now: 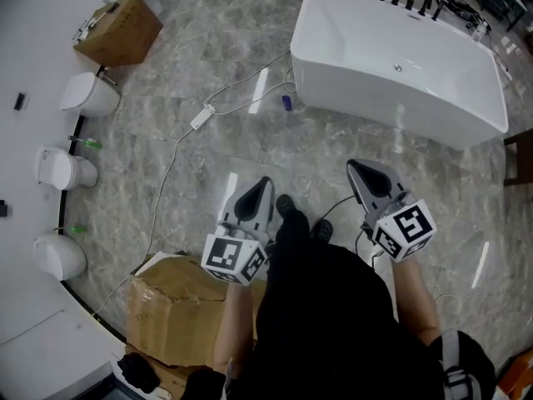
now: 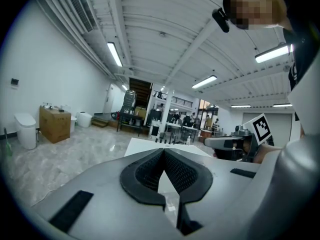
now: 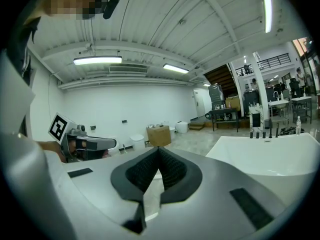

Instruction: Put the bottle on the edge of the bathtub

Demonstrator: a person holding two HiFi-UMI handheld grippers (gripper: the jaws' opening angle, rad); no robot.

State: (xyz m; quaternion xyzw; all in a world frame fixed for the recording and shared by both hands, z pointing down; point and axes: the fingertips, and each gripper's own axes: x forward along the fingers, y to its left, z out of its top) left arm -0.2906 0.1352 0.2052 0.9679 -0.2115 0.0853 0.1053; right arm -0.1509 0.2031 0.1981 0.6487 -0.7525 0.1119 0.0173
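The white bathtub (image 1: 400, 57) stands on the marble floor at the upper right of the head view. A small blue bottle (image 1: 286, 102) lies on the floor by the tub's near left corner. My left gripper (image 1: 265, 182) and right gripper (image 1: 354, 167) are held side by side above the floor, well short of the tub, both shut and empty. In the left gripper view the jaws (image 2: 163, 150) meet at their tips, with the tub's rim (image 2: 142, 145) beyond. The right gripper view shows shut jaws (image 3: 159, 149) and the tub (image 3: 265, 154) to the right.
Three toilets (image 1: 87, 94) line the curved left wall. A cardboard box (image 1: 117, 27) stands at the upper left and another (image 1: 179, 307) close by my left side. A white cable with an adapter (image 1: 202, 117) runs across the floor. Black taps (image 1: 408, 2) stand on the tub's far rim.
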